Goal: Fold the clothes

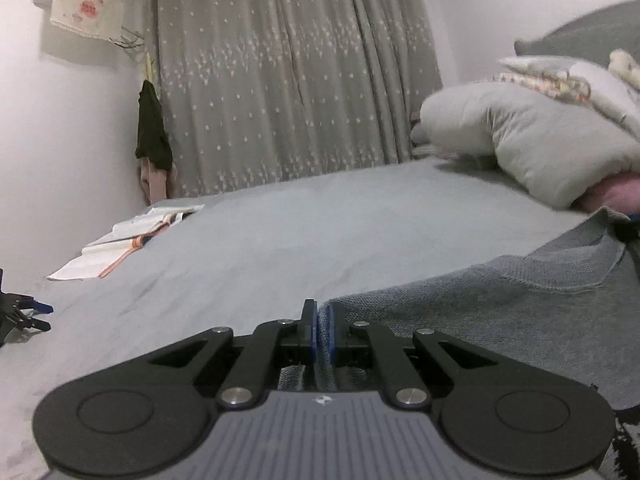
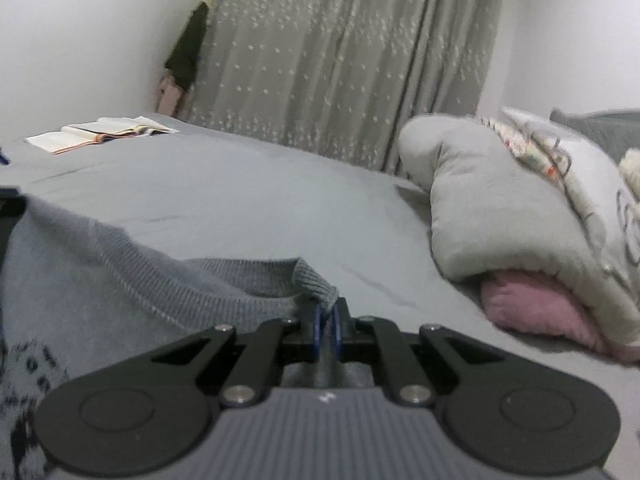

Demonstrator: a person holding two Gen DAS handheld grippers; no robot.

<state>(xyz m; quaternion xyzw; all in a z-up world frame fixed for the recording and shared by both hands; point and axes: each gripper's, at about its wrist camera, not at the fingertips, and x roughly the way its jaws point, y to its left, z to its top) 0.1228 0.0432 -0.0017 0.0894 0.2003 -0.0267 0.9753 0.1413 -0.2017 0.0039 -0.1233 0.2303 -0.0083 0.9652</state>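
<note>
Grey sweater (image 2: pixel 120 280) pinched by both grippers; no legible writing.

Both wrist views are dim and flat, lit by soft indoor light with no glare and only faint shadows; colours look washed and greyish; fisheye curvature bends the curtain (image 1: pixel 280 80) and bed (image 1: pixel 280 232) toward dark vignetted corners; the folded quilt (image 2: pixel 500 200) at right smears with motion blur; fine grain softens distant detail.
</note>
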